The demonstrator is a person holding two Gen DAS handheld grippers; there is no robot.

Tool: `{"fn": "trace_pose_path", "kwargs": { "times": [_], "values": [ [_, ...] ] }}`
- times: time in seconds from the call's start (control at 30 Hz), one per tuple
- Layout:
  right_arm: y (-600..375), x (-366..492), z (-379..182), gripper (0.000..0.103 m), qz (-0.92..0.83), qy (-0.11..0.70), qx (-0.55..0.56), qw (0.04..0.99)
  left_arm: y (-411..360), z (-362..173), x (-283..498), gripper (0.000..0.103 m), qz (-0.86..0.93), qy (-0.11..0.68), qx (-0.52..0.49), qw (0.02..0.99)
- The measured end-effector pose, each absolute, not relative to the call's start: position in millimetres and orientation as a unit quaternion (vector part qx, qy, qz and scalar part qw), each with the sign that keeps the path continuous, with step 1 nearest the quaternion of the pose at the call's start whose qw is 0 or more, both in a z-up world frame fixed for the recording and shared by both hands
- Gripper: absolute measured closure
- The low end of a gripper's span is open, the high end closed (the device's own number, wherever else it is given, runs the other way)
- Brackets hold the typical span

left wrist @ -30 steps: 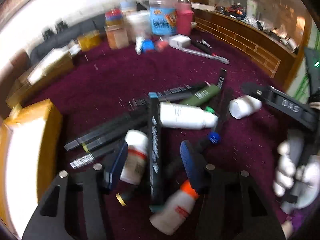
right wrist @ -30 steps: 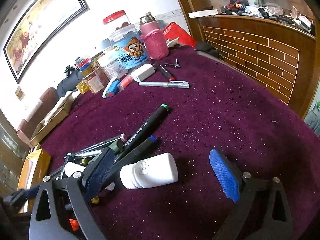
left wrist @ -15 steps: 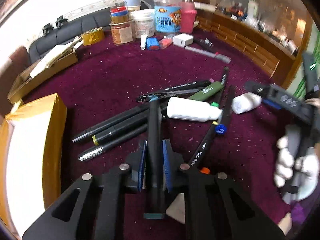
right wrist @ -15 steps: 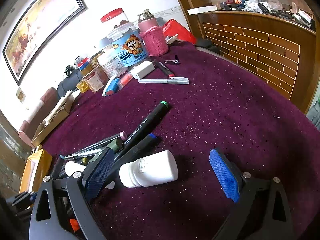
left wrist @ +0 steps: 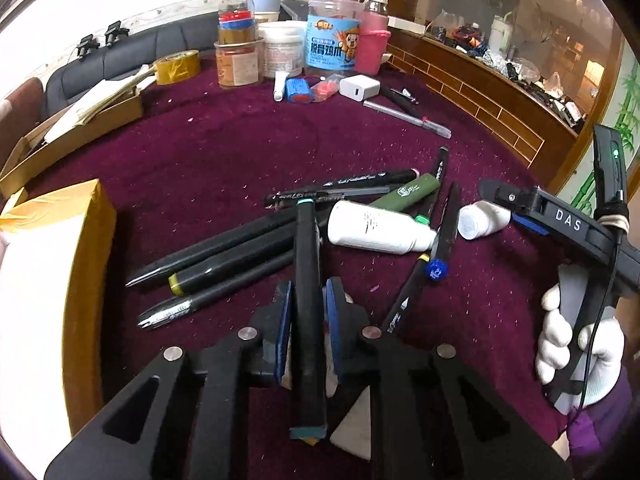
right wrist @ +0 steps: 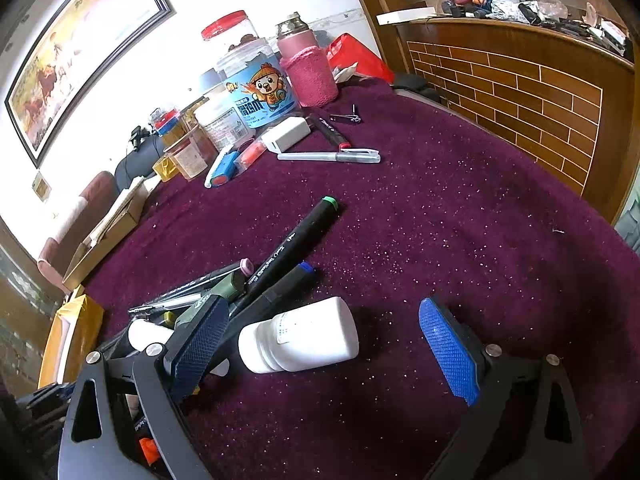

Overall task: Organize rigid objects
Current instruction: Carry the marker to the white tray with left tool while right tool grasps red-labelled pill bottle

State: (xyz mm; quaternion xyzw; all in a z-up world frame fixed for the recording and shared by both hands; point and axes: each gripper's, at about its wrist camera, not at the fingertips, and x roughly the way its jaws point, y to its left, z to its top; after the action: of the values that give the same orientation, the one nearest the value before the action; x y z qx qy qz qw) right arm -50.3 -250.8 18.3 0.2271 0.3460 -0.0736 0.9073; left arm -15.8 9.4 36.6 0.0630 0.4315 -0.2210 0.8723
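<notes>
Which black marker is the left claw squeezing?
The black marker with teal ends: it sits pinched in the left claw, pointing away. The other markers lie loose on the purple cloth.

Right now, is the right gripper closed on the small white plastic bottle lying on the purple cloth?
No: the right gripper stands wide open, the small white plastic bottle lying between its blue pads, untouched.

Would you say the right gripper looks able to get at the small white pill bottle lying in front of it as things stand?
Probably yes. The right gripper is open, and the small white pill bottle lies on its side between the fingers on the purple cloth. Nothing covers it; the blue-capped marker lies just behind.
</notes>
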Motion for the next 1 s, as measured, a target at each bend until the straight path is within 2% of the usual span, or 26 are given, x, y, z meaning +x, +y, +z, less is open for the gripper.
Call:
{"fn": "trace_pose_path", "kwargs": {
  "times": [0.17,0.4,0.5,0.63,0.67,0.7,0.73,0.77,0.83,0.87,0.93,1.0],
  "values": [
    [-253.1,-50.1,16.2,0.009,-0.075,0.349,0.235,0.904,26.2,43.5,-29.5,0.091,-0.238,0.415,0.015,0.878],
    [-242.1,-55.4,31.5,0.012,-0.046,0.366,0.208,0.906,91.7,87.9,-74.6,0.091,-0.241,0.349,-0.085,0.902],
    [-211.9,-74.1,63.0,0.012,0.029,0.357,0.201,0.912,125.6,98.0,-88.2,0.091,-0.234,0.328,-0.121,0.907],
    [-137.6,-69.3,76.4,0.012,0.151,0.415,0.173,0.88,155.4,97.9,-94.1,0.091,-0.21,0.318,-0.141,0.914],
    [-123.6,-64.2,74.0,0.017,0.161,0.431,0.169,0.872,159.8,96.7,-94.4,0.091,-0.205,0.317,-0.143,0.915],
    [-109.8,-58.2,70.0,0.028,0.166,0.448,0.162,0.863,165.4,95.3,-96.8,0.091,-0.201,0.316,-0.146,0.915],
    [-91.9,-48.0,63.1,0.033,0.164,0.469,0.15,0.855,172.0,94.0,-98.2,0.091,-0.199,0.317,-0.152,0.915],
    [-80.1,-40.7,56.8,0.038,0.157,0.483,0.137,0.85,178.7,92.7,-100.0,0.091,-0.196,0.317,-0.156,0.915],
    [-64.7,-28.3,41.4,0.039,0.128,0.517,0.119,0.838,188.8,91.4,-102.4,0.091,-0.187,0.317,-0.161,0.916],
    [-57.3,-23.3,30.1,0.042,0.111,0.535,0.115,0.829,195.9,91.2,-103.6,0.091,-0.184,0.317,-0.164,0.916],
    [-49.5,-19.3,21.7,0.047,0.098,0.542,0.108,0.827,208.4,91.9,-105.1,0.091,-0.176,0.314,-0.168,0.918],
    [-41.0,-18.8,14.4,0.061,0.078,0.542,0.099,0.831,220.4,92.6,-104.3,0.091,-0.172,0.311,-0.172,0.919]
  ]
}}
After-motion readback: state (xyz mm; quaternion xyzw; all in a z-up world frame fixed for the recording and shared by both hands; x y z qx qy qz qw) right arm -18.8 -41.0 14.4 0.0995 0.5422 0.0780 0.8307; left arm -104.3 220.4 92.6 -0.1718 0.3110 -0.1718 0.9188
